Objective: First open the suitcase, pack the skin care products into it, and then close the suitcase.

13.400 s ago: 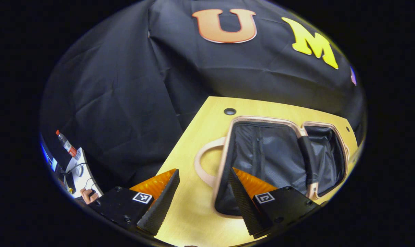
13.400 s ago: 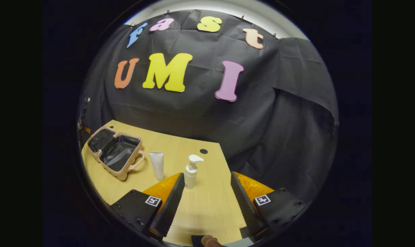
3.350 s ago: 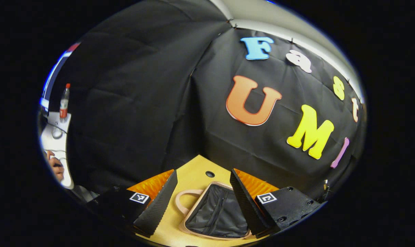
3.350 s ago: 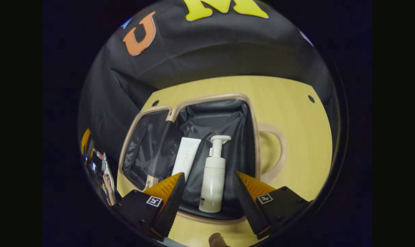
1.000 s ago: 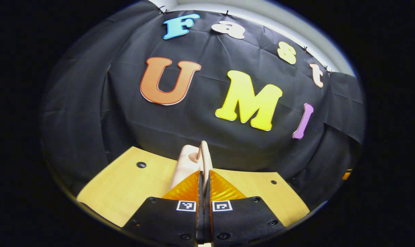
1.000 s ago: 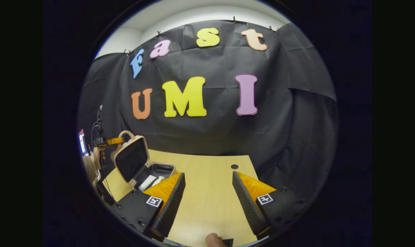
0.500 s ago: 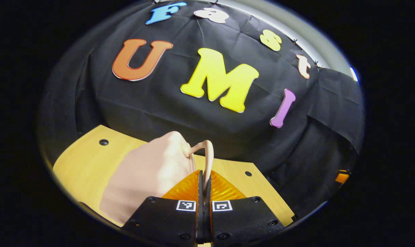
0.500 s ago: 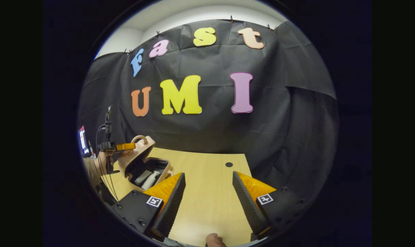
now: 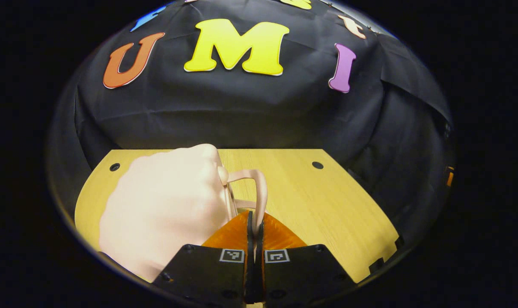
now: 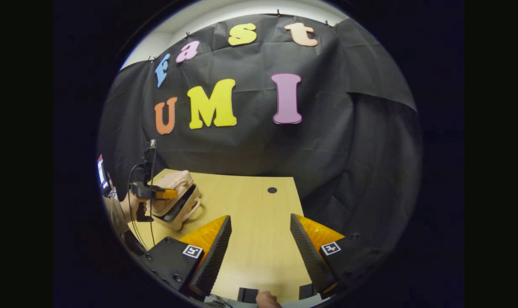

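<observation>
Closing step, nearly done by the look of it.

Left gripper: fingers pinched tight together on the thin handle of the suitcase lid, both pressing on the strap. In the left gripper view the lid's pale outer shell sits at 9 o'clock from the fingers, tilted over, with the handle loop rising to 12 o'clock just above the fingertips.

Right gripper: fingers spread wide, nothing between them, parked over bare table. Idle, well apart from the case.

Suitcase: in the right gripper view it's at about 10 o'clock, near the table's far left corner. Lid is down most of the way, a dark wedge-shaped gap left along the side facing the camera, so not latched. The lower half's own handle pokes out toward 3 o'clock. The left gripper and the hand holding it are touching the lid from the 9 o'clock side.

Skin care products: can't see them through the gap, too dark and small. No bottles or tubes on the visible tabletop, so my read is they're packed inside, but that's inference.

Status estimate:
- open case: done
- pack products: likely done
- close case: in progress, last bit of lid travel left

Left to do: bring lid down flush on the lower half, let go of the handle. Can't tell whether there's a zip or clasp.
</observation>
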The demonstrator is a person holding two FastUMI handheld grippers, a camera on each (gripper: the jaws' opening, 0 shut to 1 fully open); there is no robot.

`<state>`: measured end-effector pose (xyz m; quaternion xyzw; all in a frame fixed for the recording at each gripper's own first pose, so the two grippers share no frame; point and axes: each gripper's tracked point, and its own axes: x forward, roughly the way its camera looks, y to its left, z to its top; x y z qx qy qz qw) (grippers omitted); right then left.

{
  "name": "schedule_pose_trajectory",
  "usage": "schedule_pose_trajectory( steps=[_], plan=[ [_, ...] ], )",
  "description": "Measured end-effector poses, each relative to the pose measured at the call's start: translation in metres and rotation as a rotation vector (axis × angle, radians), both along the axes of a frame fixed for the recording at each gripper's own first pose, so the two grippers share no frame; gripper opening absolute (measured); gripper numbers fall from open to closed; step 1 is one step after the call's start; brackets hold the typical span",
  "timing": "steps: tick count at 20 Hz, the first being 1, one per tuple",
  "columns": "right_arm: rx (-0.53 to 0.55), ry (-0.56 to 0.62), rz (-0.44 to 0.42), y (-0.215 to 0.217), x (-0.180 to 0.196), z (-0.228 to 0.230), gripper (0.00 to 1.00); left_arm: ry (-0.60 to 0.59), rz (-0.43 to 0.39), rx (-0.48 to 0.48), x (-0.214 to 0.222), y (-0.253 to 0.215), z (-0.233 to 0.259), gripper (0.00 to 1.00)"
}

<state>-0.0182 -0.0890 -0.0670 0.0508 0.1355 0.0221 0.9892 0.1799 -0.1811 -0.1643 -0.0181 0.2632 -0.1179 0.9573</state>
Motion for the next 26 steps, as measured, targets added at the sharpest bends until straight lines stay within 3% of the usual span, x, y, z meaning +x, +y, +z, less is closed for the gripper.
schedule_pose_trajectory(
  steps=[5,7,8,9,15,16,17,18,19,20,23,26],
  plan=[
    [0.011,0.043,-0.001,-0.013,0.003,-0.017,0.81,0.092,0.05,0.134,-0.003,-0.013,-0.037,0.05],
    [0.01,0.049,0.001,-0.016,0.005,-0.021,0.77,0.079,0.061,0.205,-0.002,-0.018,-0.041,0.1],
    [0.008,0.056,0.005,-0.017,0.005,-0.026,0.77,0.083,0.07,0.234,-0.001,-0.02,-0.043,0.18],
    [0.007,0.065,0.009,-0.017,0.006,-0.031,0.81,0.093,0.071,0.253,-0.001,-0.023,-0.05,0.21],
    [0.019,0.129,0.033,-0.008,0.013,-0.053,0.81,0.093,0.097,0.352,-0.003,-0.029,-0.06,0.3],
    [0.017,0.131,0.038,-0.005,0.014,-0.053,0.81,0.091,0.081,0.337,-0.003,-0.036,-0.061,0.39],
    [0.014,0.129,0.041,-0.001,0.016,-0.051,0.81,0.099,0.058,0.306,-0.006,-0.046,-0.062,0.4],
    [0.012,0.125,0.045,0.002,0.018,-0.049,0.81,0.103,0.052,0.273,-0.01,-0.052,-0.058,0.72],
    [0.012,0.121,0.05,0.006,0.018,-0.046,0.81,0.11,0.061,0.249,-0.013,-0.054,-0.055,0.77],
    [0.014,0.117,0.054,0.012,0.02,-0.045,0.81,0.11,0.074,0.215,-0.017,-0.056,-0.049,0.92],
    [0.007,0.084,0.05,0.029,0.027,-0.029,0.77,0.08,0.107,0.111,-0.033,-0.059,-0.016,1.0],
    [0.006,0.043,0.025,0.047,0.029,-0.001,0.81,-0.007,0.174,0.074,-0.063,-0.032,0.039,0.97]
  ],
)
